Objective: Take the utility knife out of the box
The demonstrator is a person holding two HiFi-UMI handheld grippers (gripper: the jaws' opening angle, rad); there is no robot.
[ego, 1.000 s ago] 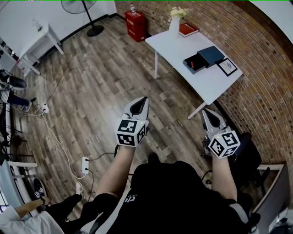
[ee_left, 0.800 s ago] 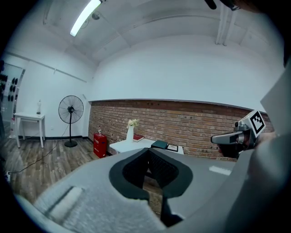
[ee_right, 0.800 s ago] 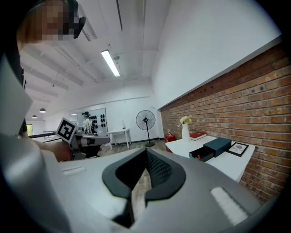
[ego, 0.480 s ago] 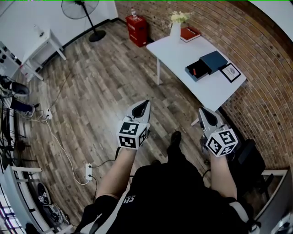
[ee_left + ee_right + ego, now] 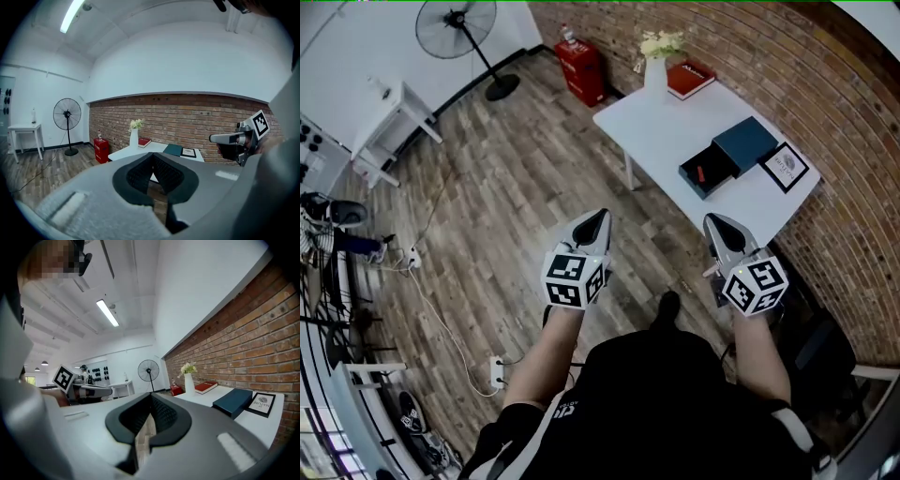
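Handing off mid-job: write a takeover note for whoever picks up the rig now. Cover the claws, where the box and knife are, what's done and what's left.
Both are shut and empty: left claw over the floor, right claw short of the white table.
The box sits open on that table, its lid beside it toward the brick wall. A small red item inside is likely the utility knife.
Done: lid already off.
Left: reach the table, open a claw, grip the knife, lift it out.
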